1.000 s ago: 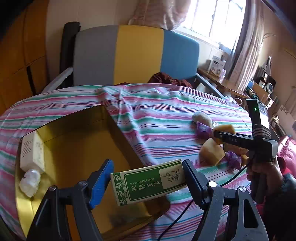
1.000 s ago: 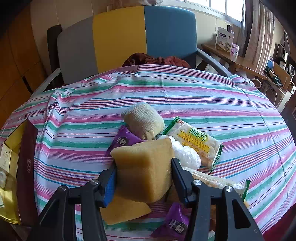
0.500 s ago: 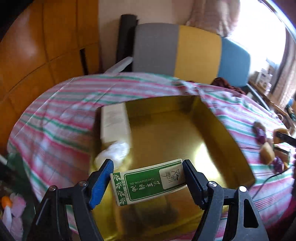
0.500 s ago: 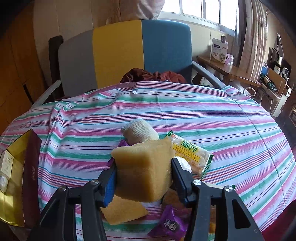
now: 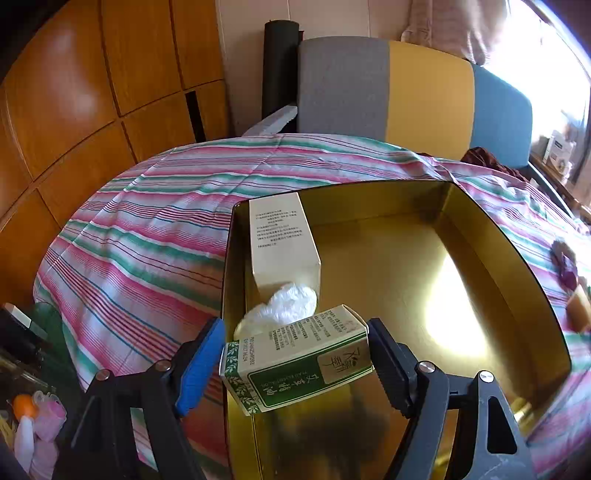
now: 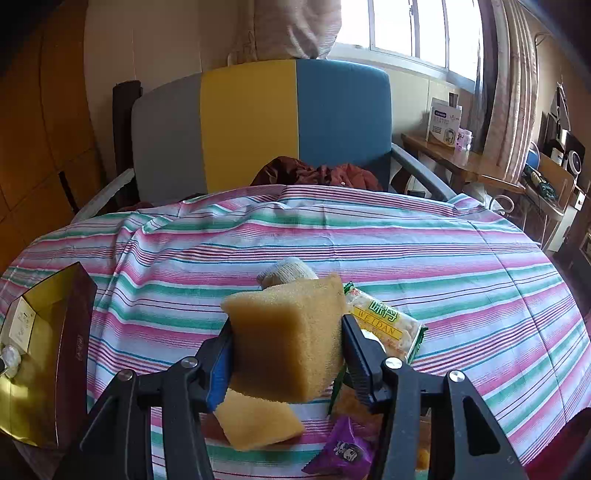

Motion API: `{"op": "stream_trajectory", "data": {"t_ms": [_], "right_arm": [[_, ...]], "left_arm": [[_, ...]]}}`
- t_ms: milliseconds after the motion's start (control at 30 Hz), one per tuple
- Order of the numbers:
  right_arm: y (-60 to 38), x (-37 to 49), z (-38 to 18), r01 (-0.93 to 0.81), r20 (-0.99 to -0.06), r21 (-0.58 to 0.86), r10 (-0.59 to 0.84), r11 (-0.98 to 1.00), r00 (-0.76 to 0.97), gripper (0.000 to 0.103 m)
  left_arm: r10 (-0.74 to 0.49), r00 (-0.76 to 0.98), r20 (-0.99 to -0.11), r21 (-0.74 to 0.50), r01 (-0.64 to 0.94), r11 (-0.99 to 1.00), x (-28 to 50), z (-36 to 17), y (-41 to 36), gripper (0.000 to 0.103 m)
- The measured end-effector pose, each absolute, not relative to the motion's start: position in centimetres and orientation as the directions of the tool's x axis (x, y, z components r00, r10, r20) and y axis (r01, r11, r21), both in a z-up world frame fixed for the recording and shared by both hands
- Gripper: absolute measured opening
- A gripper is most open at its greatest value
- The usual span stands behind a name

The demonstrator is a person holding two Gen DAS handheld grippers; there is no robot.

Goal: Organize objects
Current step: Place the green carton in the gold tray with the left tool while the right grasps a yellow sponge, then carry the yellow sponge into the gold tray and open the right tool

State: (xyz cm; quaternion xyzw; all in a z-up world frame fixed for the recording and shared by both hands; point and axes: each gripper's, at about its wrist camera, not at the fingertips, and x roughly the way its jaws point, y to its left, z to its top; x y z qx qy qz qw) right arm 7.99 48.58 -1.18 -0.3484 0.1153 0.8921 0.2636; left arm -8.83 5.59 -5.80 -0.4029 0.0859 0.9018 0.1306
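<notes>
Risk: left gripper [image 5: 295,363] jaws, just opening, free the tilted green box [image 5: 295,356]; I fear it tumbles onto the white wad [image 5: 282,308] at lower centre, while right gripper [image 6: 286,354] clamps the sponge [image 6: 288,336].

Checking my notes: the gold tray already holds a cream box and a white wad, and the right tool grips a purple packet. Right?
No. The right wrist view shows the right tool gripping a sponge; the purple packet lies on the cloth. The rest holds.

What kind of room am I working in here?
Most likely a lived-in home room: a striped cloth-covered table, a tri-colour armchair behind it, wooden wall panelling, and a curtained window.
</notes>
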Motion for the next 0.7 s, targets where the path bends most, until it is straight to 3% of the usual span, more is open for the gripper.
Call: {"op": "stream_trajectory", "data": {"t_ms": [167, 700], "right_arm": [[48.4, 8.0, -0.8, -0.547, -0.670, 0.017, 0.396, -0.837, -0.627, 0.054], [46.3, 9.2, 2.2, -0.495, -0.596, 0.051, 0.371, -0.868, -0.712, 0.054]], "left_arm": [[0.180, -0.652, -0.737, 0.027, -0.295, -0.955, -8.9, -5.2, 5.7, 0.088], [0.171, -0.696, -0.697, 0.001, -0.240, -0.971, -6.8, -2.3, 3.3, 0.091]]}}
